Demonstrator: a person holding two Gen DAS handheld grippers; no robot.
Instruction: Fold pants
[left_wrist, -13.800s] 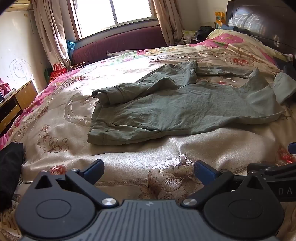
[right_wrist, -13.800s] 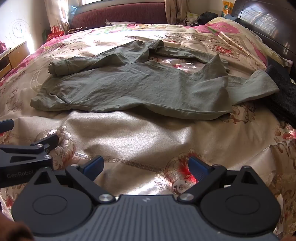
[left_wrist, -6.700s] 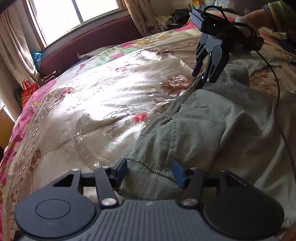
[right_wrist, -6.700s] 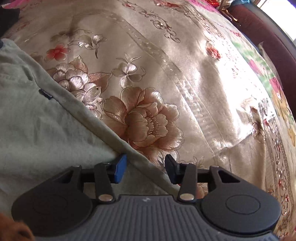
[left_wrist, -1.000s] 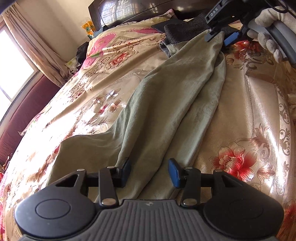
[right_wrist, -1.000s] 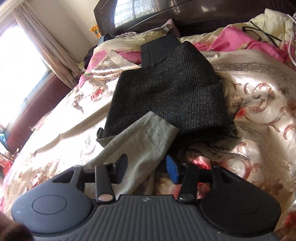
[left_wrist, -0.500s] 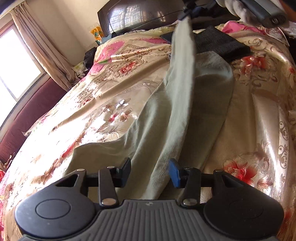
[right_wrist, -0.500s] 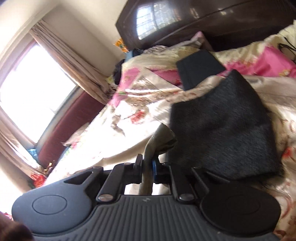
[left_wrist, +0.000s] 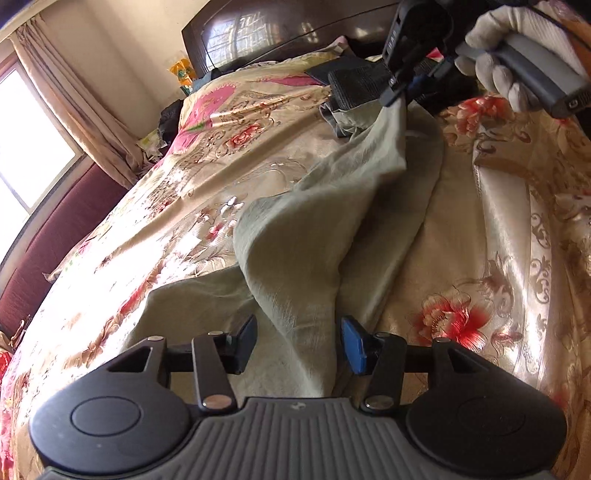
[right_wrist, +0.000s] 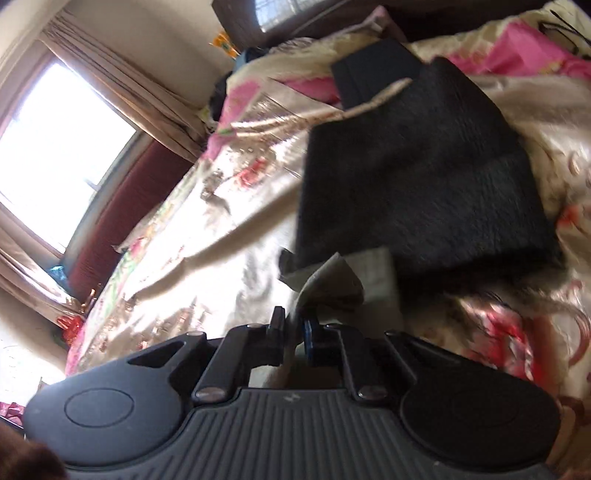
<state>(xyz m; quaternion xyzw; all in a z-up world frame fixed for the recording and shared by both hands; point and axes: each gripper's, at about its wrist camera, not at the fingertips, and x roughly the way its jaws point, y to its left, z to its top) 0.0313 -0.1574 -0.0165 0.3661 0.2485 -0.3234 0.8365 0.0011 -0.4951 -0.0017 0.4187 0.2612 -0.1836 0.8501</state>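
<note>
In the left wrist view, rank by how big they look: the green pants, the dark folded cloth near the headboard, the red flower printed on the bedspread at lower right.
1. green pants, by far the largest.
2. dark folded cloth.
3. red flower.
The last two look close; the flower lies nearer the camera, so their order is unsure.

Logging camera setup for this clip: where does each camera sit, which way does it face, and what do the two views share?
Left wrist: sits on the left gripper, looking along the green pants up the bed toward the headboard; its jaws are opening with cloth between them, and the gloved right hand shows.
Right wrist: sits on the right gripper, shut on the pants cuff, facing the dark folded garment and window; only its own fingers show.
Shared: pants, dark garment, floral bedspread, headboard.
</note>
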